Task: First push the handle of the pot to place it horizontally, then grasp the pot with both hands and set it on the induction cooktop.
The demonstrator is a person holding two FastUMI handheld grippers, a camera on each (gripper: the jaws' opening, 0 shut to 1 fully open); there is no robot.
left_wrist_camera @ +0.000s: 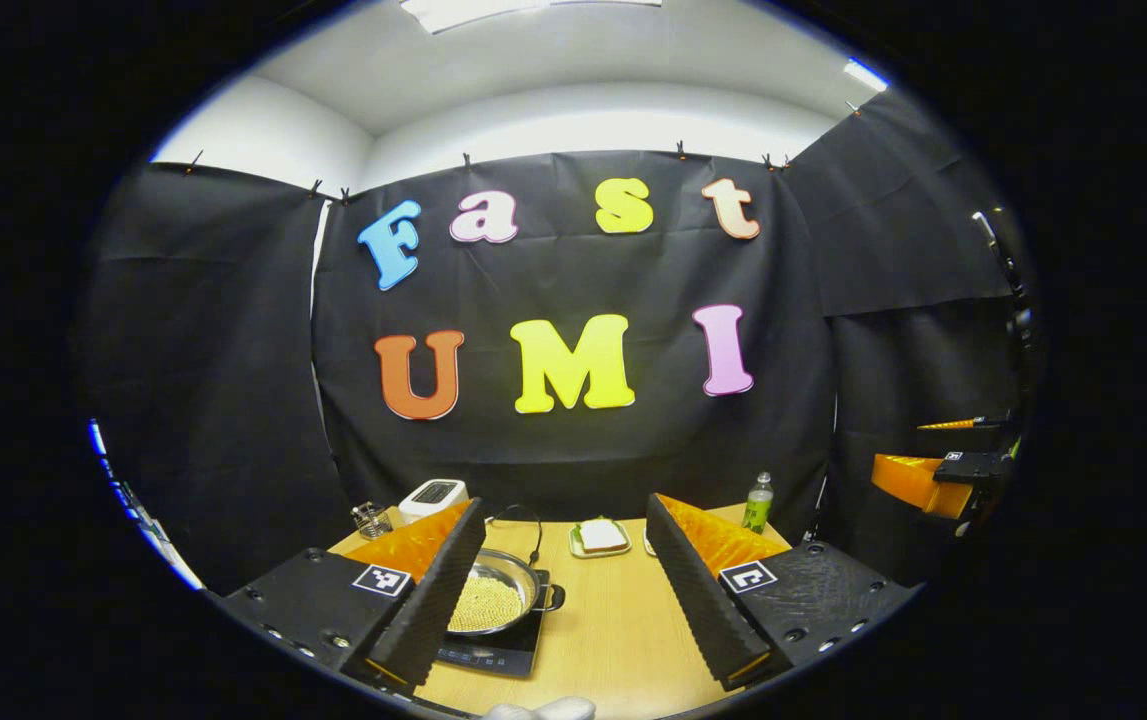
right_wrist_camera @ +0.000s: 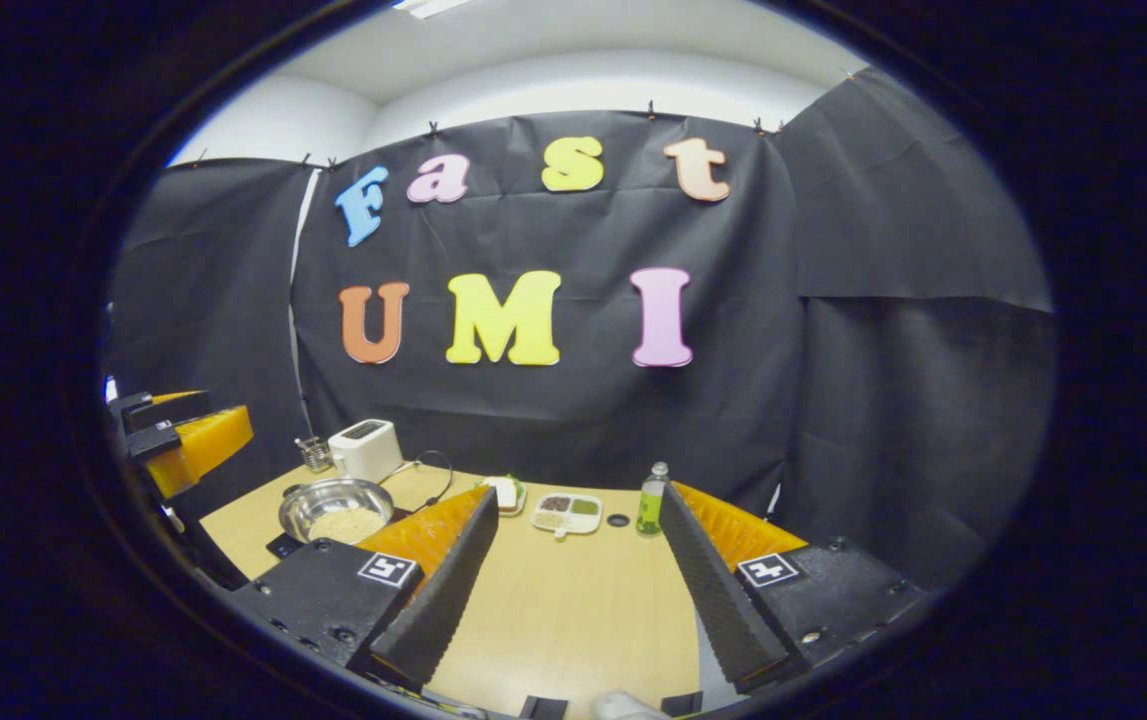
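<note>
In the left gripper view, the left gripper (left_wrist_camera: 565,590) hangs above the bench (left_wrist_camera: 623,630) with its fingers spread wide and nothing between them. The pot (left_wrist_camera: 495,594) sits on the induction cooktop (left_wrist_camera: 493,648) near the bench's left edge. It is a shallow, shiny metal pan with pale yellow grains covering its bottom, and a short dark handle (left_wrist_camera: 551,598) juts out sideways from its rim. Behind it, toward the back edge, stand a white toaster (left_wrist_camera: 433,494), a small wire holder (left_wrist_camera: 370,519), a plate with a sandwich (left_wrist_camera: 601,537) and a green bottle (left_wrist_camera: 758,502). The right gripper (left_wrist_camera: 938,470) shows far off at the side, above the bench level.

In the right gripper view, the right gripper (right_wrist_camera: 573,575) is likewise spread open and empty over the bare middle of the bench (right_wrist_camera: 573,600). The pot (right_wrist_camera: 335,508) gleams by the left edge, grains heaped inside, on the cooktop (right_wrist_camera: 282,545). The toaster (right_wrist_camera: 365,448), a divided snack tray (right_wrist_camera: 567,512) and the bottle (right_wrist_camera: 651,498) line the back edge. The left gripper (right_wrist_camera: 183,435) hovers at the left; I cannot tell its spread from here.
</note>
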